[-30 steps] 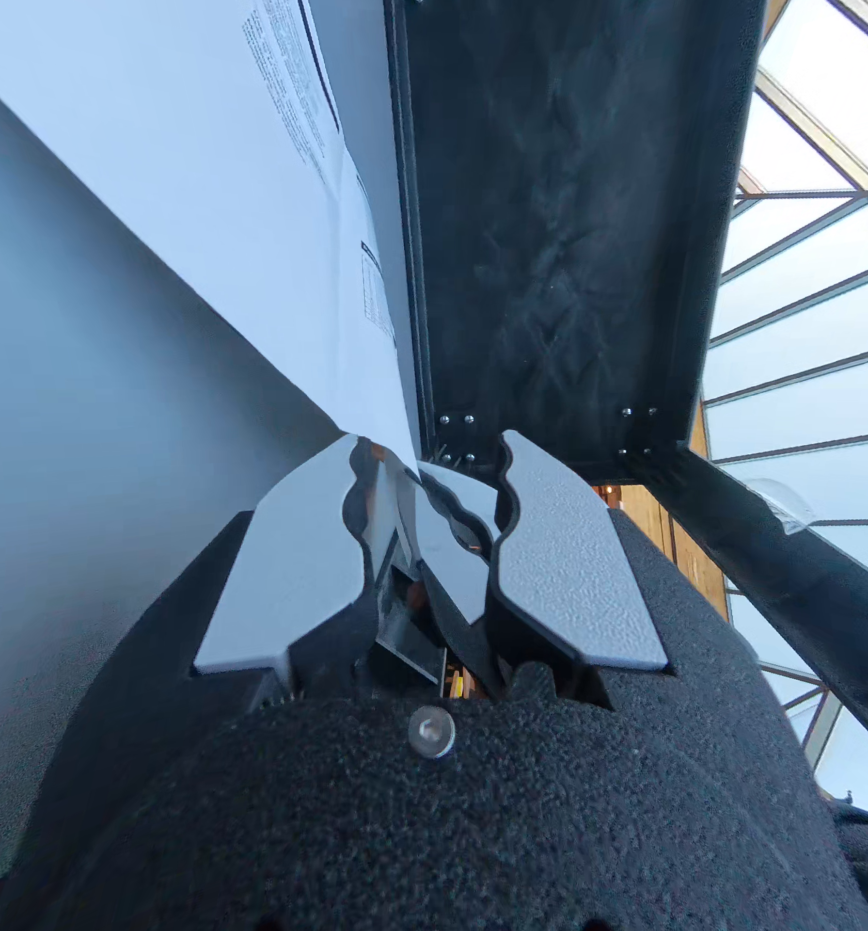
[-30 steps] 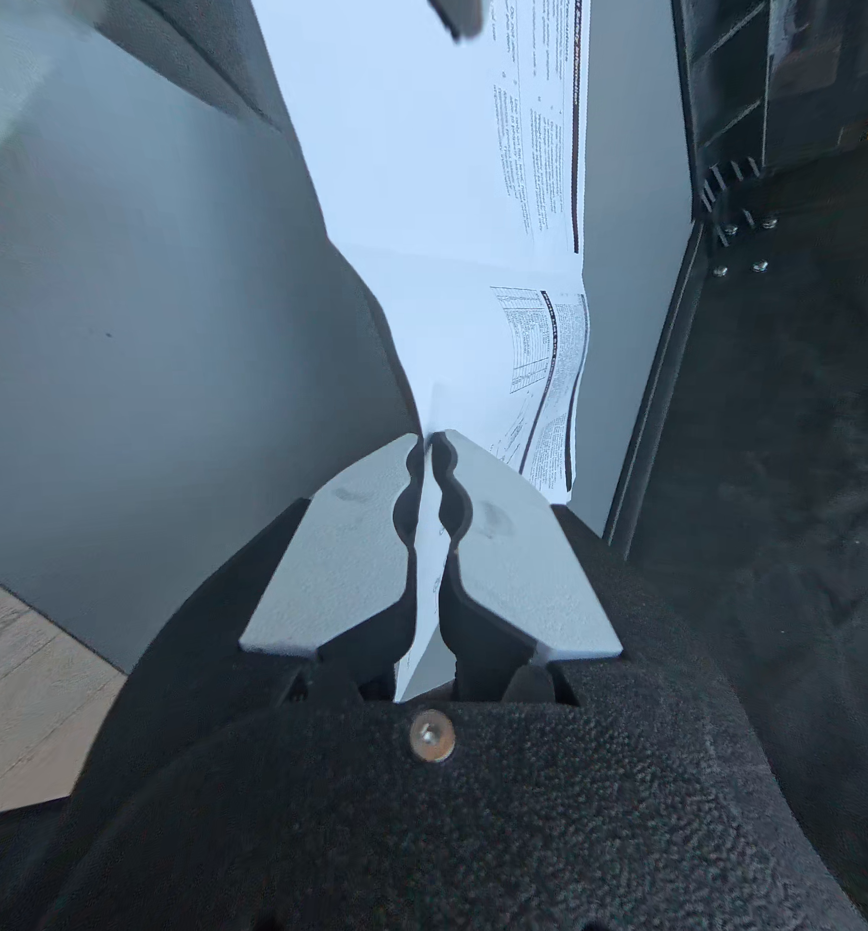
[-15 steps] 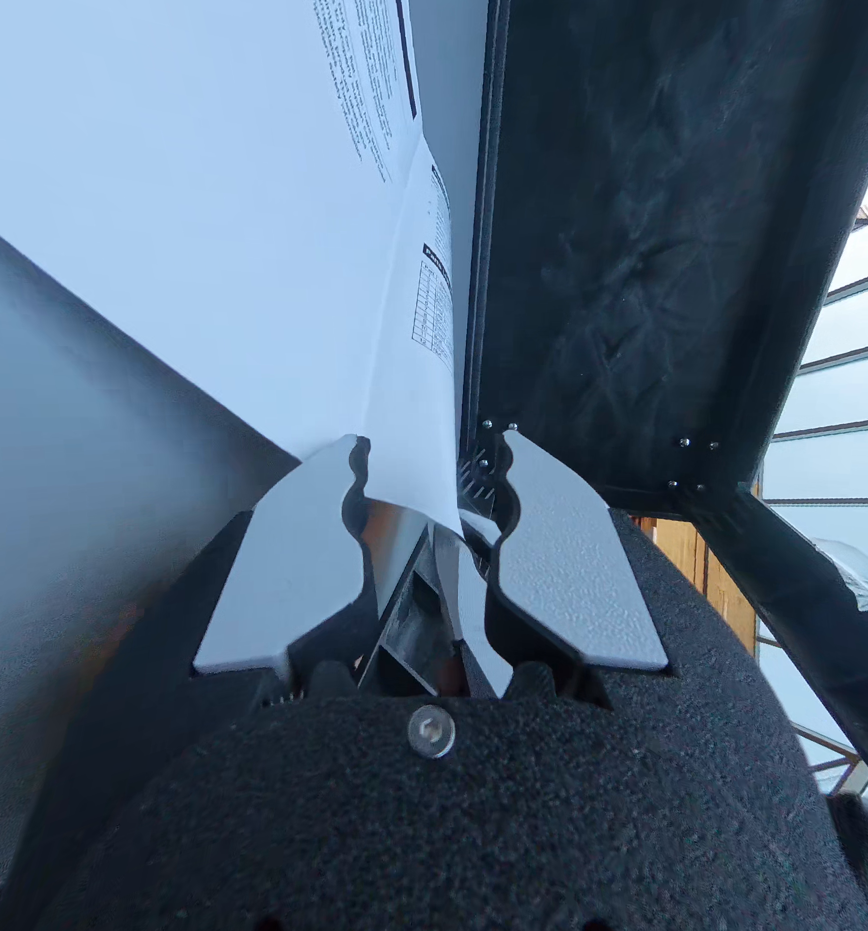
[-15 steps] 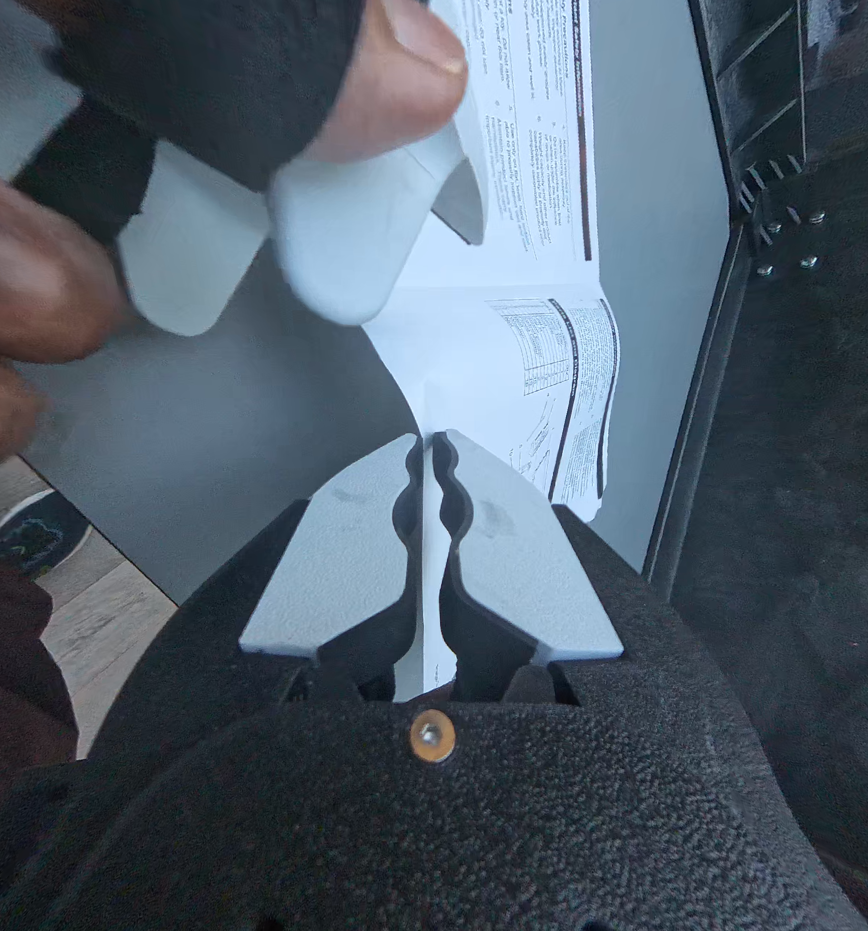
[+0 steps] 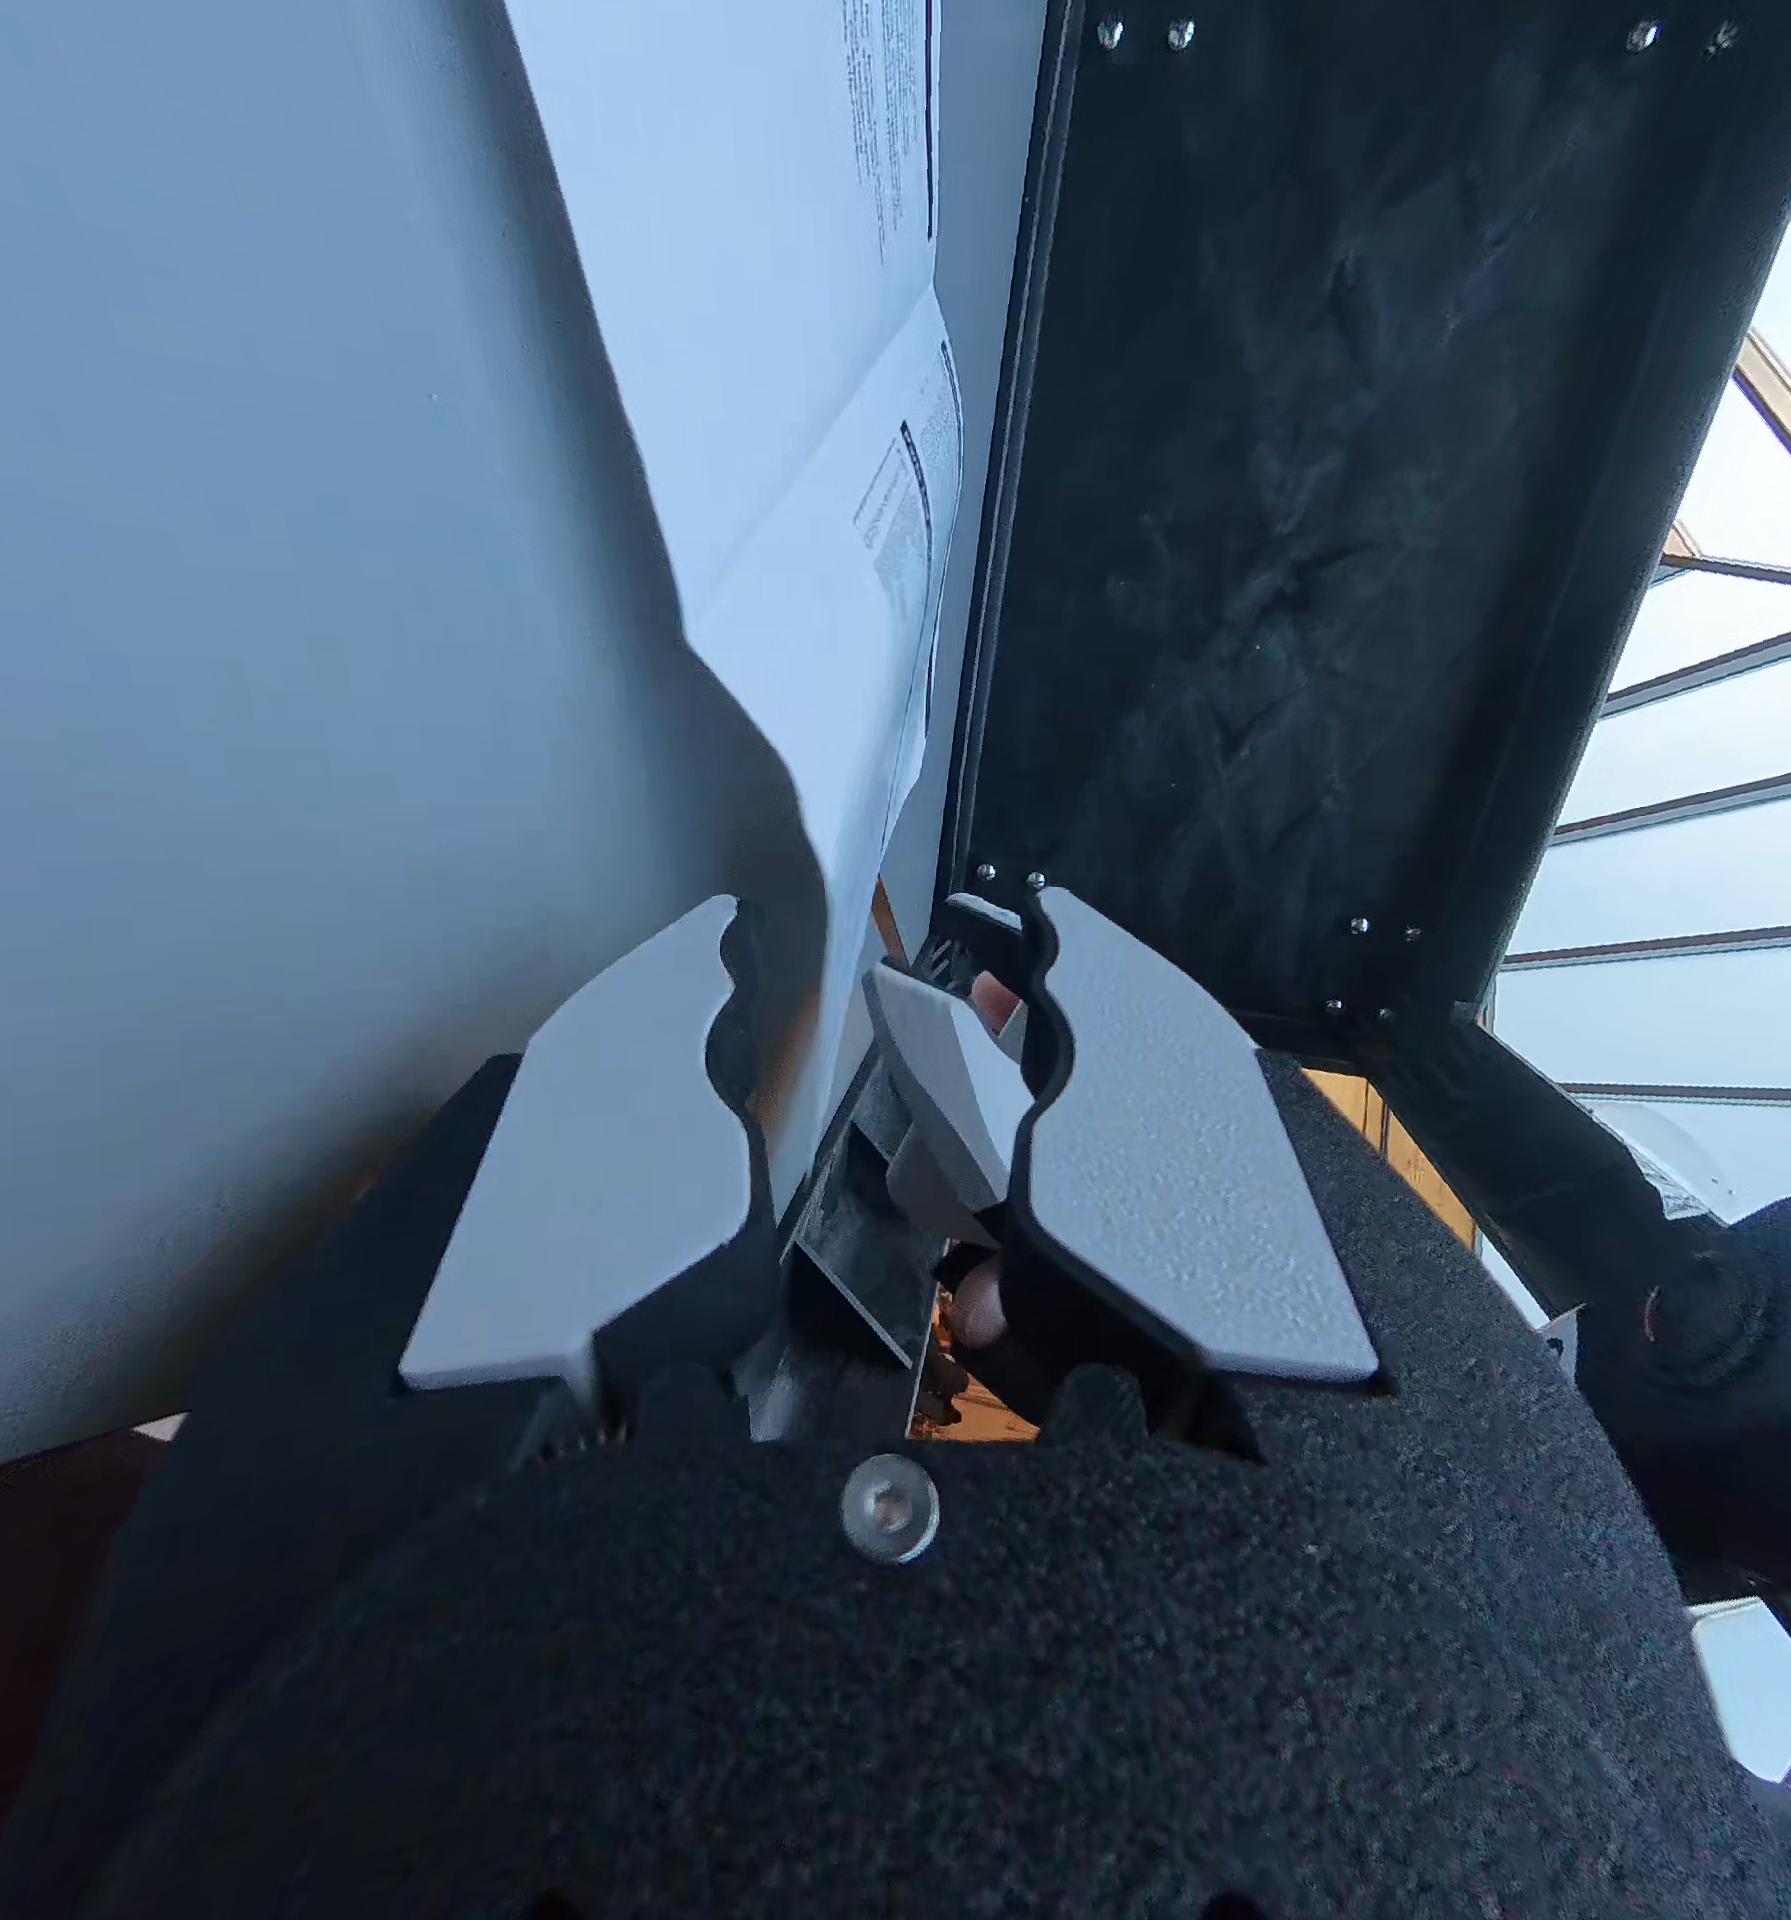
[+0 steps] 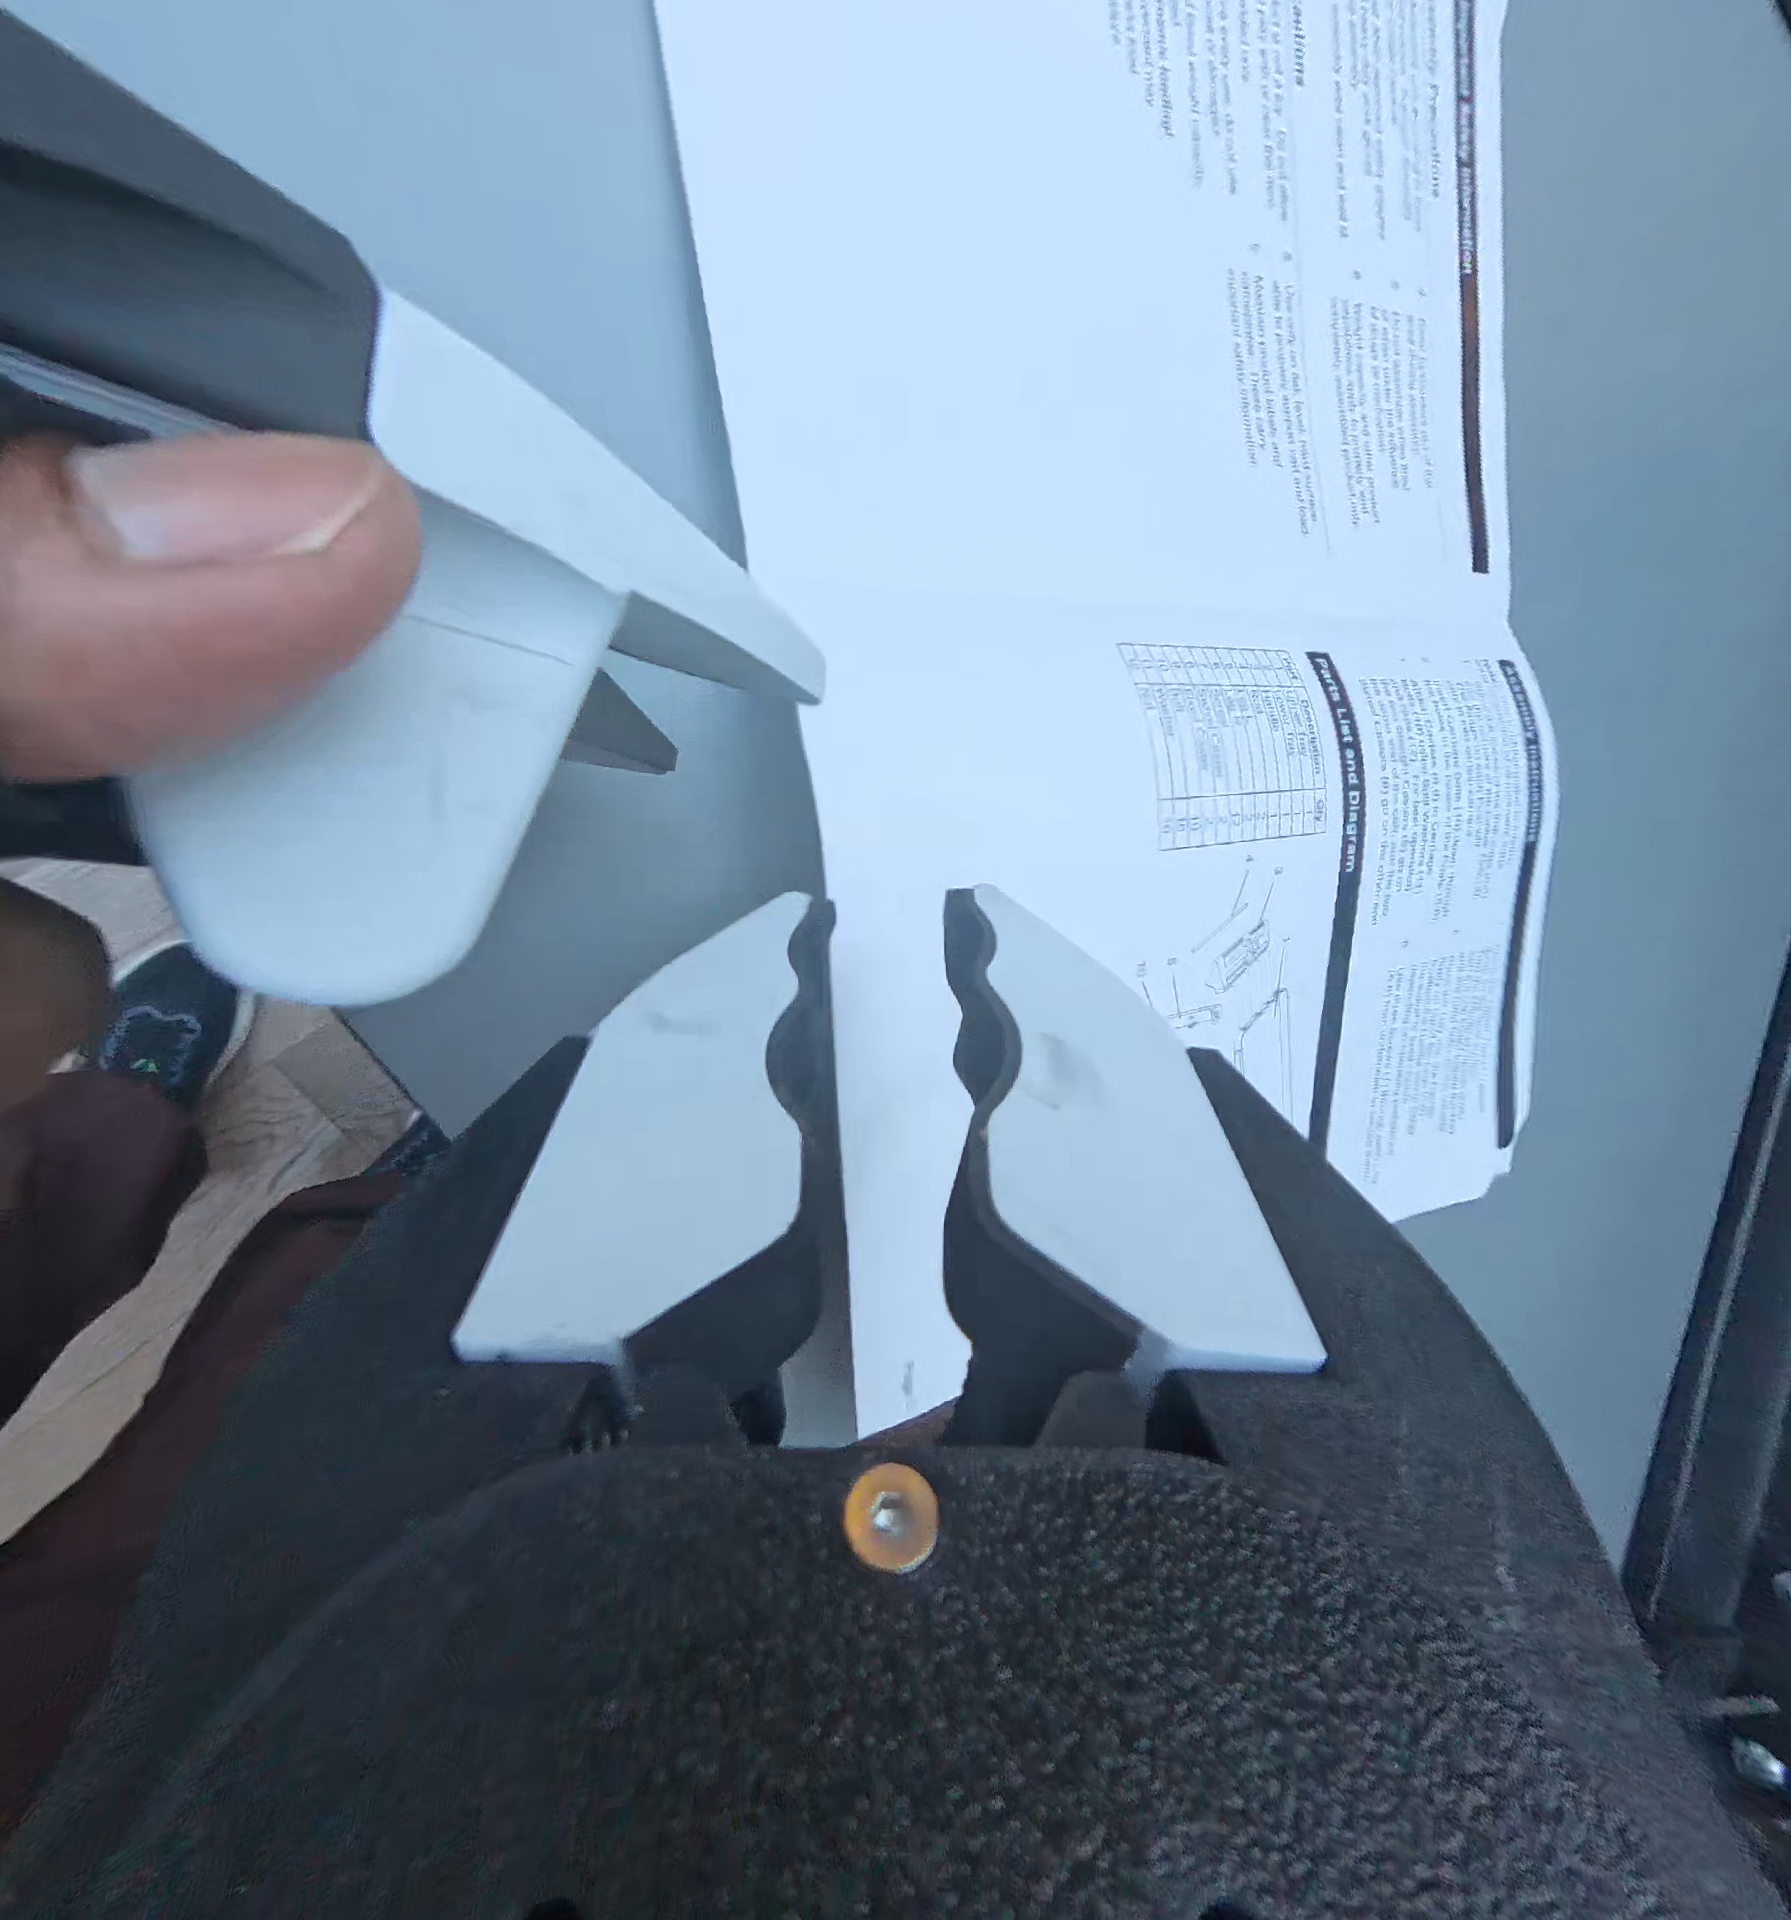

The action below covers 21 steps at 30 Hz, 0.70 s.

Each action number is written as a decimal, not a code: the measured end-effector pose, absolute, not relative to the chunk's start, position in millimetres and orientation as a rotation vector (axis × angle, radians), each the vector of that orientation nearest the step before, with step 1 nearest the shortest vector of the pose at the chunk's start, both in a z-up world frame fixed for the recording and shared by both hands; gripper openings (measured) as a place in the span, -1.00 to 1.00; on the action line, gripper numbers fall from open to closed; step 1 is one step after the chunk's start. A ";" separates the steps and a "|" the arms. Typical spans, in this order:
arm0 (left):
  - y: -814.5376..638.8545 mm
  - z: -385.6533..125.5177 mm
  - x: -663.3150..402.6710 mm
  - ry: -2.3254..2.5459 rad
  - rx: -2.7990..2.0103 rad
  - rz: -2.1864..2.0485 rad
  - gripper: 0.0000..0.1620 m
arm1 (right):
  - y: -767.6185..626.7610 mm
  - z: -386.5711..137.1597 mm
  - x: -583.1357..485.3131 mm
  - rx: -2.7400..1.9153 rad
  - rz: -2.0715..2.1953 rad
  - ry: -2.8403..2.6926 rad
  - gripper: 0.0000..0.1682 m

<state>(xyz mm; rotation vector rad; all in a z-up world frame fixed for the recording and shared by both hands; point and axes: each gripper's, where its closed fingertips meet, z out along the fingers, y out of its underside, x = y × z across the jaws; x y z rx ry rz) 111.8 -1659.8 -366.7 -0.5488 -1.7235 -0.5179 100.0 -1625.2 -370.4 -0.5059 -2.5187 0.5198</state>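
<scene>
The left gripper [image 5: 886,935] has its pale grey, scalloped jaws spread wide, and the lower edge of a white printed sheet [image 5: 818,520] hangs down between them, close against the left-hand jaw; whether it touches is unclear. The sheet is thin paper, creased across its middle, with columns of black print and a dark band along one side. It lies against a smooth, matte grey panel [image 5: 247,623]. To its right stands a black metal frame [image 5: 1338,468] with a rough, crinkled finish and small bright screws at its corners.

The right gripper [image 6: 886,909] holds its jaws narrowly parted, with the same sheet [image 6: 1026,416] running straight through the gap; the paper sits between the wavy inner edges without being pinched. The gripper bodies are grainy black plastic, each with a single round screw at the centre. In the right wrist view the other gripper's pale fingers [image 6: 351,810] show at upper left, with a thumb [image 6: 174,592] pressed on the curved grey part. Pale wooden floor [image 6: 278,1112] shows below.
</scene>
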 end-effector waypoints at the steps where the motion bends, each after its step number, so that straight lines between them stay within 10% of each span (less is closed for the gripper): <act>1: -1660.9 -366.1 113.2 -1.716 -0.546 -0.516 -0.40 | -1626.0 -369.2 103.8 -0.508 0.541 -2.532 -0.66; 21: -1644.3 -371.9 131.7 -1.706 -0.619 -0.560 -0.40 | -1528.7 -415.5 99.0 -0.513 0.136 -2.644 -0.74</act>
